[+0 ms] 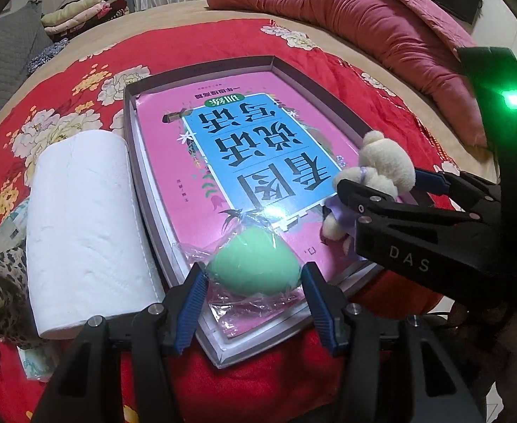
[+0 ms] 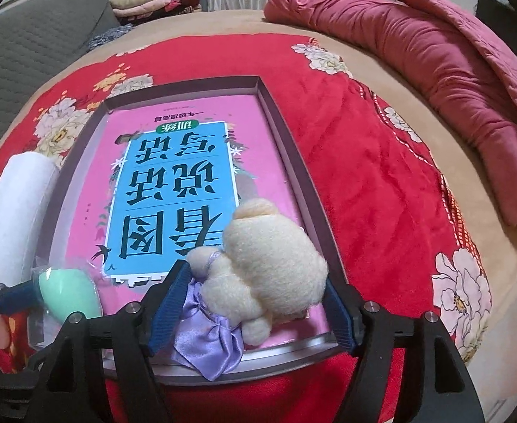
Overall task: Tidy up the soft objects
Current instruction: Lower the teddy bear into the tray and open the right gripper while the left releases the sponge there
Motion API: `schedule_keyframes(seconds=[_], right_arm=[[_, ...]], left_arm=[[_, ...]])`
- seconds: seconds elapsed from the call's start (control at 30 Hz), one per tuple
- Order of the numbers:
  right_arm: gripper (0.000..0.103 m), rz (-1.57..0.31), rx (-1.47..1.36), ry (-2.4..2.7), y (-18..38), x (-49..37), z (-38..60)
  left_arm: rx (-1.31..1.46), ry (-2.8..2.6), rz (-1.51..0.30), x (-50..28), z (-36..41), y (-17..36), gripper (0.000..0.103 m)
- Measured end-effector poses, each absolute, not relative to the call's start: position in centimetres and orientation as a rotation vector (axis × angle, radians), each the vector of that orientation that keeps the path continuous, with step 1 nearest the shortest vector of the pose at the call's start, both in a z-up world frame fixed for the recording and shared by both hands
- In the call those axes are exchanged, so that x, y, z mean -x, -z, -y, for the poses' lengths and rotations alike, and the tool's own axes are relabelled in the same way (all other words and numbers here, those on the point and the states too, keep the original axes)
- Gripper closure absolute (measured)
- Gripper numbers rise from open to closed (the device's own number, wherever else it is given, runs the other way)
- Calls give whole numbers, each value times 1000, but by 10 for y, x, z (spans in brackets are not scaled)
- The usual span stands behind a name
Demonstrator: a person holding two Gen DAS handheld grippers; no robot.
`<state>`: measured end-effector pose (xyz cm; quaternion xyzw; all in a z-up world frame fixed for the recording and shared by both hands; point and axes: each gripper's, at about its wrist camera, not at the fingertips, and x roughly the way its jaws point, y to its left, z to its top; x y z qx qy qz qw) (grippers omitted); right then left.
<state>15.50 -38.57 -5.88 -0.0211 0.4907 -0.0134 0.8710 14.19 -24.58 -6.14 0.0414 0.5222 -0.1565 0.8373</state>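
Observation:
A shallow grey box (image 1: 202, 70) with a pink and blue book (image 1: 258, 162) inside lies on the red floral bedspread. A green sponge in clear wrap (image 1: 253, 264) rests on the book's near end, between the fingers of my left gripper (image 1: 253, 282), whose jaws stand apart from it. My right gripper (image 2: 254, 296) is shut on a cream plush toy with a lilac satin dress (image 2: 269, 264) over the box's near right corner. The toy (image 1: 381, 169) and the right gripper (image 1: 385, 190) also show in the left wrist view, and the sponge (image 2: 69, 292) in the right wrist view.
A white paper roll (image 1: 82, 232) lies against the box's left side. A leopard-print cloth (image 1: 1, 289) sits at the far left. A pink quilt (image 2: 434, 70) is heaped at the back right, and folded clothes (image 2: 145, 3) are stacked behind the bed.

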Motion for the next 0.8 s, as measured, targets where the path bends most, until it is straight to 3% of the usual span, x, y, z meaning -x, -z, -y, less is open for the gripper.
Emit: schedule_keyframes(seconds=[0.8], right_arm=[[25,-839,-200,60,16,-115,419]], left_arm=[[-67,345,-1121,-143,250,67,47]])
